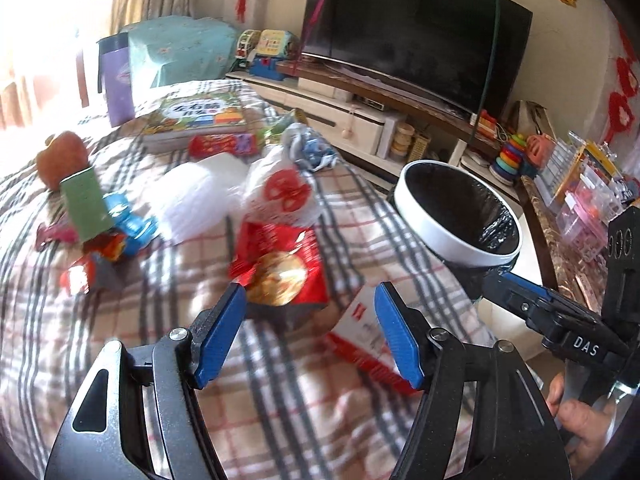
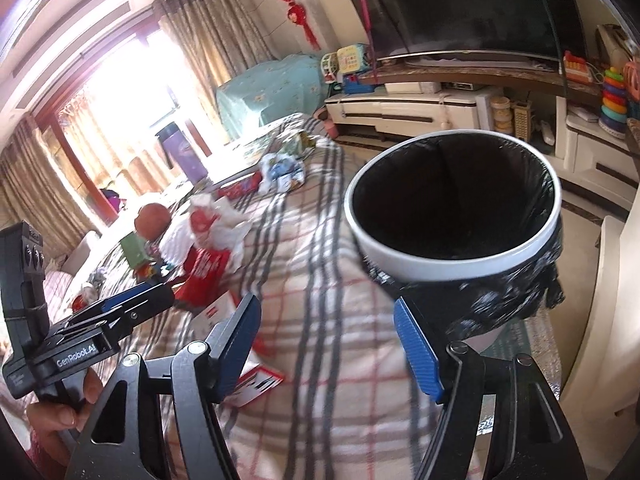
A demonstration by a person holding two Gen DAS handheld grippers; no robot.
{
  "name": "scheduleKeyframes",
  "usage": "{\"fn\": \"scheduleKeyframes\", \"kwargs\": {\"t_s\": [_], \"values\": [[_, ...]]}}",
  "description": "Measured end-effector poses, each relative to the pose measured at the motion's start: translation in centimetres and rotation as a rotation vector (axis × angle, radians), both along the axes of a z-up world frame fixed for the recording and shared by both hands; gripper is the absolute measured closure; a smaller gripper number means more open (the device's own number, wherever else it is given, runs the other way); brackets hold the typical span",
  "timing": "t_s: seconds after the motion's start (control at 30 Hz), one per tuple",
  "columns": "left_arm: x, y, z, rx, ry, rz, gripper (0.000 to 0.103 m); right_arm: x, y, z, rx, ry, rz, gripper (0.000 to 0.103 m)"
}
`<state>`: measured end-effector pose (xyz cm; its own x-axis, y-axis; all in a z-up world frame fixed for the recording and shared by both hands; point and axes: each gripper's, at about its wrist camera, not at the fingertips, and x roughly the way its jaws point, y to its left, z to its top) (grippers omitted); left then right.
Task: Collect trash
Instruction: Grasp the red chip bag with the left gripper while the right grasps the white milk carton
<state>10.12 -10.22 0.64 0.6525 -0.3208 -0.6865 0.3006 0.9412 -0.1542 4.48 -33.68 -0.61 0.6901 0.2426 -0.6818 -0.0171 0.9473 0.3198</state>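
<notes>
My left gripper (image 1: pixel 308 320) hangs open over the plaid cover (image 1: pixel 200 360), nothing pressed between its blue pads. Just beyond its fingertips lies a red snack bag (image 1: pixel 280 276), and a red-and-white carton (image 1: pixel 360 340) lies between and under the pads. Farther back are a white plastic bag with a red logo (image 1: pixel 280 196), crumpled white wrap (image 1: pixel 192 196), a blue wrapper (image 1: pixel 132 228) and a green box (image 1: pixel 86 204). A white-rimmed bin with a black liner (image 2: pixel 440 264) stands at the cover's right edge. My right gripper (image 2: pixel 324 332) is open and empty, close before the bin.
A fruit (image 1: pixel 60 156), a picture book (image 1: pixel 196 116) and a purple jug (image 1: pixel 116 80) sit at the far end of the cover. Behind are a television (image 1: pixel 416 32) on a low cabinet (image 1: pixel 340 112) and toys (image 1: pixel 508 156). A hand (image 1: pixel 580 420) grips the right handle.
</notes>
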Motion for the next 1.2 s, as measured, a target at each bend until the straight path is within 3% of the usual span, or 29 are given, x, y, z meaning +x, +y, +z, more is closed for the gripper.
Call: {"fn": "scheduleKeyframes", "kwargs": {"t_s": [0.4, 0.93, 0.97, 1.07, 1.13, 1.2], "values": [[-0.2, 2.7, -1.1, -0.005, 0.034, 0.044, 0.035, -1.4, 3.9, -0.2, 0.018, -0.017, 0.154, 0.03], [2.7, 3.6, -4.1, 0.021, 0.094, 0.065, 0.036, 0.2, 7.0, -2.5, -0.064, 0.031, 0.311, 0.03], [3.0, 3.6, -4.3, 0.02, 0.094, 0.063, 0.039, 0.4, 7.0, -2.8, -0.067, 0.038, 0.311, 0.03], [3.9, 3.2, -4.8, 0.026, 0.107, 0.047, 0.059, 0.9, 7.2, -3.3, -0.081, 0.049, 0.306, 0.03], [4.1, 2.8, -5.1, 0.04, 0.107, 0.037, 0.079, 1.2, 7.2, -3.5, -0.091, 0.056, 0.303, 0.032], [4.1, 2.6, -5.1, 0.038, 0.104, 0.024, 0.09, 1.2, 7.2, -3.6, -0.099, 0.055, 0.302, 0.041]]}}
